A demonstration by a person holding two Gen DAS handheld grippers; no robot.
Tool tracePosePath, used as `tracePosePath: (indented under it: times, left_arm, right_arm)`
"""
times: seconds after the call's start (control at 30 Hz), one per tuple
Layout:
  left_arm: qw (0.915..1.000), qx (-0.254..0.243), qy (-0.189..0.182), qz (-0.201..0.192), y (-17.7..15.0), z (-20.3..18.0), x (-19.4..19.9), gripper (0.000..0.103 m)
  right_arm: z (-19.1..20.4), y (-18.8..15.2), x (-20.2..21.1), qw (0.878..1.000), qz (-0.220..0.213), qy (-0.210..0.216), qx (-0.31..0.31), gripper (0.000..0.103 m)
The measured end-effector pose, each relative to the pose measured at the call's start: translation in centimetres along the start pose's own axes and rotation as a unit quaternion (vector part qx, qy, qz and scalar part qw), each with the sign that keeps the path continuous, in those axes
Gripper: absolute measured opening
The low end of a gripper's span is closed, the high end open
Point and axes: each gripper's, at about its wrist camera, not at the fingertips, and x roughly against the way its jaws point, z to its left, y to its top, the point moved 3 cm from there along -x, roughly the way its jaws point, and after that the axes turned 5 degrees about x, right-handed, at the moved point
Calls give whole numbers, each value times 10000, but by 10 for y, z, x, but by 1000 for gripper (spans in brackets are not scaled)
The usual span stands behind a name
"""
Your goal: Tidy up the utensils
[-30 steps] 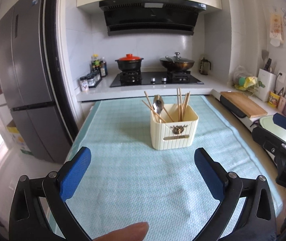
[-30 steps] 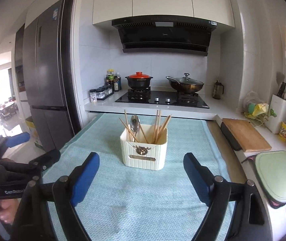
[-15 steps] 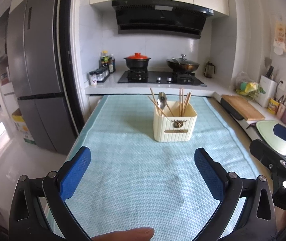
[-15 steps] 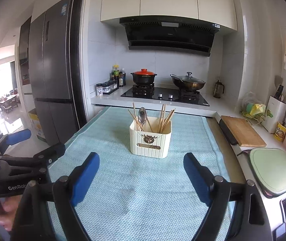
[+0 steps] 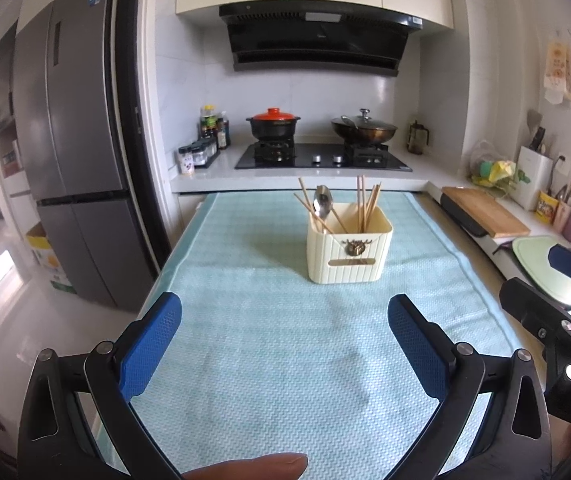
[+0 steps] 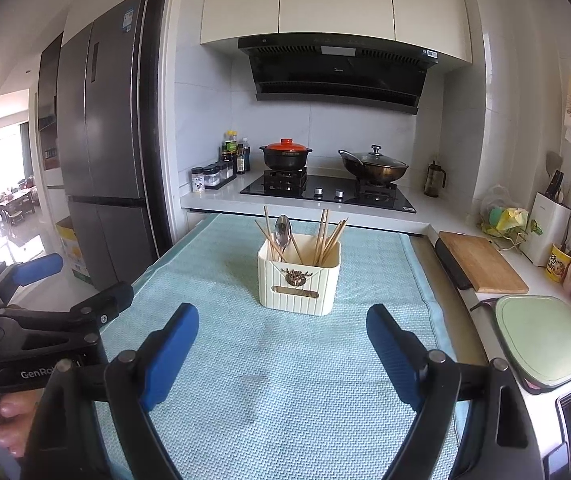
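A cream ribbed utensil holder (image 5: 348, 255) stands upright on the light blue table mat (image 5: 269, 344); it also shows in the right wrist view (image 6: 298, 280). It holds several wooden chopsticks (image 5: 365, 205) and a metal spoon (image 5: 322, 202). My left gripper (image 5: 283, 328) is open and empty, well short of the holder. My right gripper (image 6: 281, 340) is open and empty, also short of the holder. Each gripper shows at the edge of the other's view.
A tall grey fridge (image 5: 73, 168) stands at the left. Behind the table is a stove (image 5: 321, 157) with a red-lidded pot (image 5: 274, 123) and a wok (image 5: 363, 130). A wooden cutting board (image 6: 479, 262) and a green board (image 6: 541, 340) lie on the right counter.
Both grippers have pulled back and up from the holder, which now looks smaller and farther away. Both stay open and empty.
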Motion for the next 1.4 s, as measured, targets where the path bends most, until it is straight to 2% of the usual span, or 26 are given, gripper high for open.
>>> tracePosePath:
  times: [0.8, 1.0, 1.4]
  left_arm:
    - [10000, -35, -12, 26, -1, 0, -5, 103]
    - [9999, -53, -127, 9, 0, -2, -4, 103]
    - [10000, -83, -27, 17, -1, -4, -7, 103]
  right_arm:
    - [-4, -4, -3, 10000, 45, 9, -12, 88]
    - [-4, -2, -2, 10000, 23, -13, -6, 88]
    - [-7, -3, -3, 10000, 39, -25, -12, 88]
